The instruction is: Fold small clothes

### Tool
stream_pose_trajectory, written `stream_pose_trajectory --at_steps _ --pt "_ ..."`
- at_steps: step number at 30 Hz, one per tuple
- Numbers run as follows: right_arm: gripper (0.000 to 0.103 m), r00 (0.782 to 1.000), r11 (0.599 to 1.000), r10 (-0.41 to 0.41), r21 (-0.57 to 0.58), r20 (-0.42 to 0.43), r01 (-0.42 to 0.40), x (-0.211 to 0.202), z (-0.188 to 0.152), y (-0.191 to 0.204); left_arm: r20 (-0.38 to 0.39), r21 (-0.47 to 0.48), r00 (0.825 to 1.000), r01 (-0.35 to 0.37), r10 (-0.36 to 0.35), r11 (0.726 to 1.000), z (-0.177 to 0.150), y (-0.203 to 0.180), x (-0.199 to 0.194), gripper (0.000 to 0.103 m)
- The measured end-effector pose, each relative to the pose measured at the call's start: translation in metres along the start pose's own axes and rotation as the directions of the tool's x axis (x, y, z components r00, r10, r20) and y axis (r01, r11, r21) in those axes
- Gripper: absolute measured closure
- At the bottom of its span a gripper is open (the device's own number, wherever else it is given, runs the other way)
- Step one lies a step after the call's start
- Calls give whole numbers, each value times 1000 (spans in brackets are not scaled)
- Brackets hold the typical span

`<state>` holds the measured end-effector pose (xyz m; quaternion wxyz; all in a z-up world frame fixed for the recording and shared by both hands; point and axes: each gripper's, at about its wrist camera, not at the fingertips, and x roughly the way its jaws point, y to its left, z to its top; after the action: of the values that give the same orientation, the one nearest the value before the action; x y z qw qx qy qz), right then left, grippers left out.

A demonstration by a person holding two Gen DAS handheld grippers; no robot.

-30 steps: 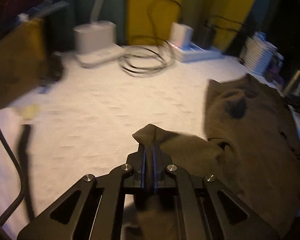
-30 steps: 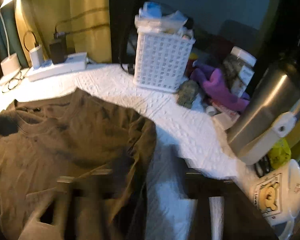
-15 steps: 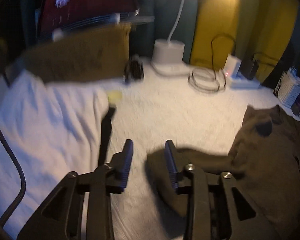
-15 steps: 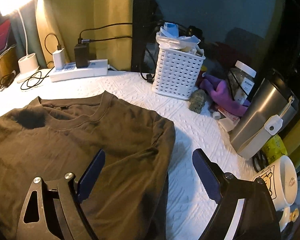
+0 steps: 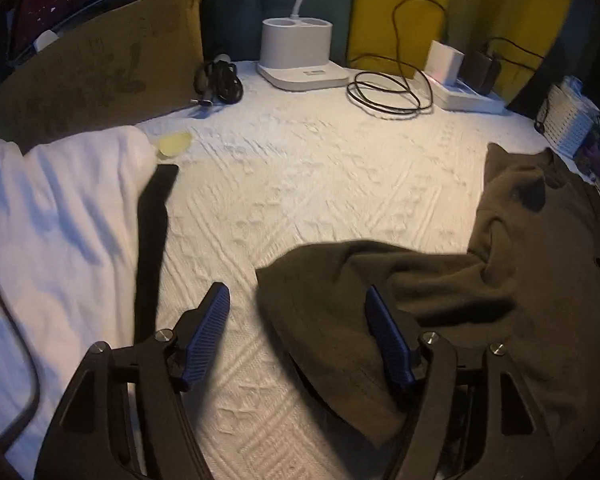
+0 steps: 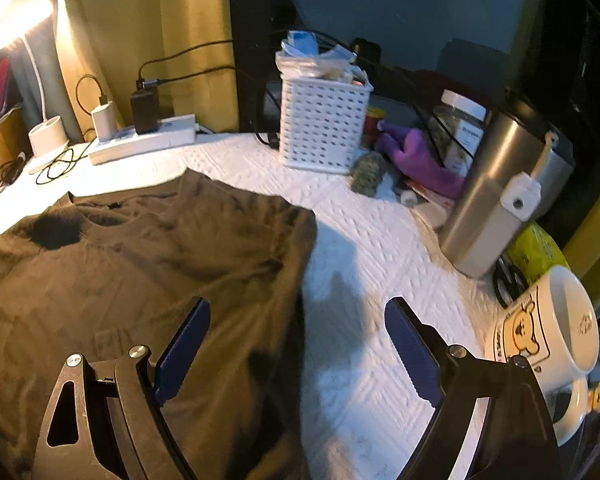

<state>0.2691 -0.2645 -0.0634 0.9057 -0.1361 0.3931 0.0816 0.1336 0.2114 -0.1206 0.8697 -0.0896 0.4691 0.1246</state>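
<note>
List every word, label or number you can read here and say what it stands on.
"Fac" (partly cut off): white script on the dark red item behind the cardboard.
Jar label: print too small to read.
Mug: bear drawing and red lettering at its left edge, too blurred to read.
Power strip: markings too blurred to read.
Brown T-shirt: faint mark, unreadable.

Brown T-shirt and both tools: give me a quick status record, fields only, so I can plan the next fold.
garment: brown T-shirt, lying on white textured cover
sleeve: spread out toward the left in the left wrist view
left tool: jaws opening, sleeve edge between them, pads not pressing
right tool: open, above the shirt's right edge, holding nothing
nearby: bear mug, steel tumbler, white basket
fold: not yet started
</note>
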Motion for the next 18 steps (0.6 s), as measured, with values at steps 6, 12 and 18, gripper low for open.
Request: stream_pose_trajectory --at_steps 6,12,18 --pt "13 1000 1000 9 -14 10 -9 -6 -2 3 103 -77 993 -43 50 996 -7 16 -17 100" --pt "13 999 999 31 -10 24 -31 -13 -4 7 189 -118 973 -111 132 987 -11 20 -41 100" --pt "13 998 999 51 -16 38 -51 -21 -7 10 261 -51 965 18 -4 999 0 -14 -83 100"
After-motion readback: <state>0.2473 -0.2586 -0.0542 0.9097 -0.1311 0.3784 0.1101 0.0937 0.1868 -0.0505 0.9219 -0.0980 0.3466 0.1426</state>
